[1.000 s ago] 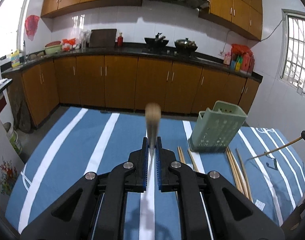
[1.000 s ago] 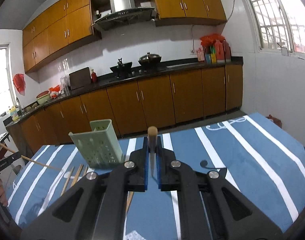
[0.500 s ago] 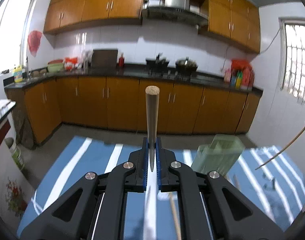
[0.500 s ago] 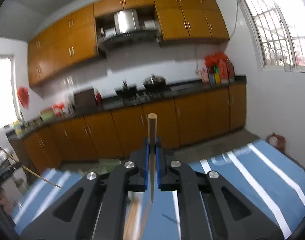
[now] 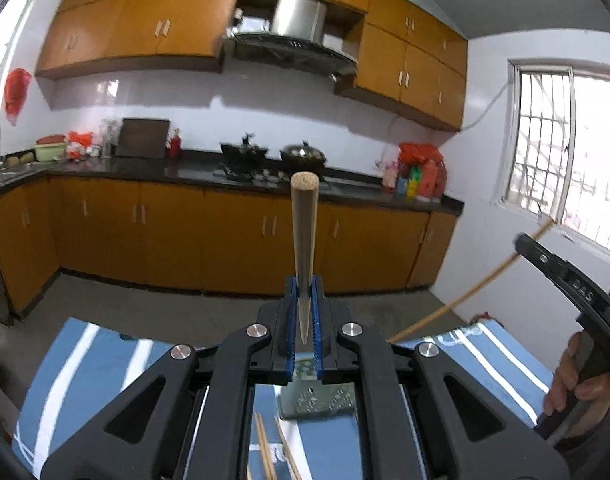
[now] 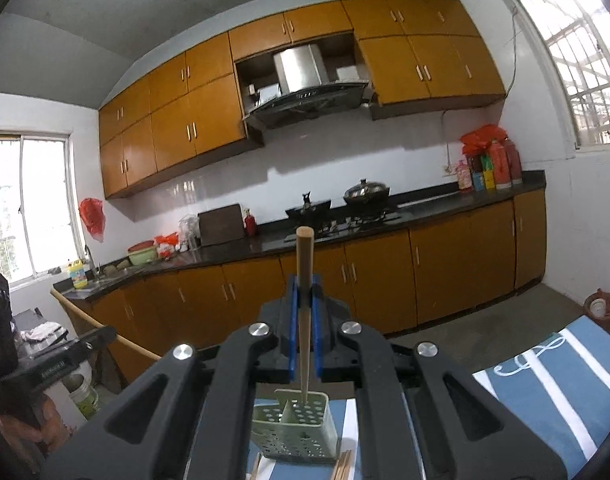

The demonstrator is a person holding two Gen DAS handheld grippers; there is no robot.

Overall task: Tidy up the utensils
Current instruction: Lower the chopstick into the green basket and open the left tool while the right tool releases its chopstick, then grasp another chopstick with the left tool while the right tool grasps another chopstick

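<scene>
Left tool (image 5: 304,312) clenched on a chopstick (image 5: 303,236), right tool (image 6: 303,320) likewise, green holder's (image 6: 295,432) open compartments visible from right wrist only, loose chopsticks (image 5: 271,452) clearer from left.

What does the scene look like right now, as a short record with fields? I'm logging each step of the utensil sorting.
left gripper: shut on a wooden chopstick
right gripper: shut on another wooden chopstick
holder: pale green perforated plastic utensil basket, standing on the blue cloth with white stripes
loose wooden chopsticks: lying on the cloth beside the basket
</scene>
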